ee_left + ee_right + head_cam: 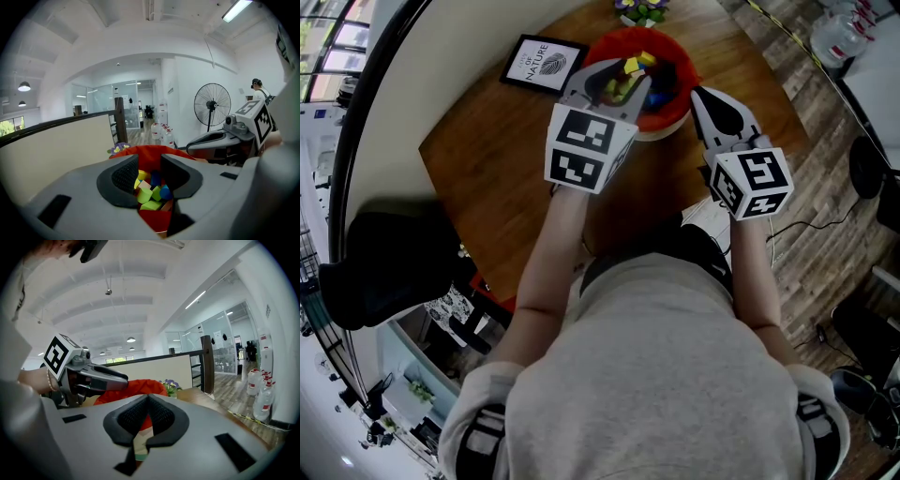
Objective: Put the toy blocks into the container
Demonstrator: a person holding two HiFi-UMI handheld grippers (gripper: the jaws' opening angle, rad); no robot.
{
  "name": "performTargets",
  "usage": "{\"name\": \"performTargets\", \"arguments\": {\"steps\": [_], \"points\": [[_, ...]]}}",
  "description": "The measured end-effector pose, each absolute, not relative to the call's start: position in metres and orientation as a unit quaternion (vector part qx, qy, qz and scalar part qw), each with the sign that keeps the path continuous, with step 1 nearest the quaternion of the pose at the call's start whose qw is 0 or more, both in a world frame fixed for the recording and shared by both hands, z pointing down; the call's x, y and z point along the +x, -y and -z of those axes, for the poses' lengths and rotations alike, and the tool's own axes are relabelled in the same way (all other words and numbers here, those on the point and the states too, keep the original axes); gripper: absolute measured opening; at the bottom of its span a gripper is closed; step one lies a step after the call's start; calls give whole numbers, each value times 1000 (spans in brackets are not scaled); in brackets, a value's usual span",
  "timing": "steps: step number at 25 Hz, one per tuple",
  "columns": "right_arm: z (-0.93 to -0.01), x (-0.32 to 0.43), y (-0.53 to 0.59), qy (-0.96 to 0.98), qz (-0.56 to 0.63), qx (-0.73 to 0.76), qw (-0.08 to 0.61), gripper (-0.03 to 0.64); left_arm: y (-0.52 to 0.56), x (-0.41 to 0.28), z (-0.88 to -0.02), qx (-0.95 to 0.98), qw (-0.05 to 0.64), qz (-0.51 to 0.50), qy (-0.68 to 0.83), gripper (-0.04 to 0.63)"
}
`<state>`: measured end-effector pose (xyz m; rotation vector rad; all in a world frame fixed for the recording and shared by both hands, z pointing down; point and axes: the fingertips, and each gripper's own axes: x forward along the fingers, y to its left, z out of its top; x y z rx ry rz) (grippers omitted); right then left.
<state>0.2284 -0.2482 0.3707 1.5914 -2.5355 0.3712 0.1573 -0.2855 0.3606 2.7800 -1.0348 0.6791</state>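
A red container (675, 103) stands at the far side of the round wooden table (487, 150) and holds several toy blocks (636, 67) in yellow, green and blue. My left gripper (619, 82) hovers over the container's near rim, open, with nothing between its pads. Through its gap in the left gripper view, the blocks (151, 193) lie inside the red container (154, 221). My right gripper (698, 96) sits just right of the container, shut and empty. In the right gripper view its tips (148, 397) meet, with the container (140, 386) behind them.
A framed print (542, 64) lies left of the container and a small flower pot (642, 9) stands behind it. A black chair (384, 272) is at the table's left. Water bottles (839, 33) and a floor fan (212, 104) stand beyond the table.
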Motion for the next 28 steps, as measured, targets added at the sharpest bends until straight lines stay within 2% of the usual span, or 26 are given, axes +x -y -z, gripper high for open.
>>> {"name": "performTargets", "arguments": {"steps": [21,28], "points": [[-337,202,225,859,-82,504,46,11,249,127,-338,913,59,-186,359,143],[-326,179,214,873,-68,481,46,11,227,106,-332,909,66,-160,379,80]]}}
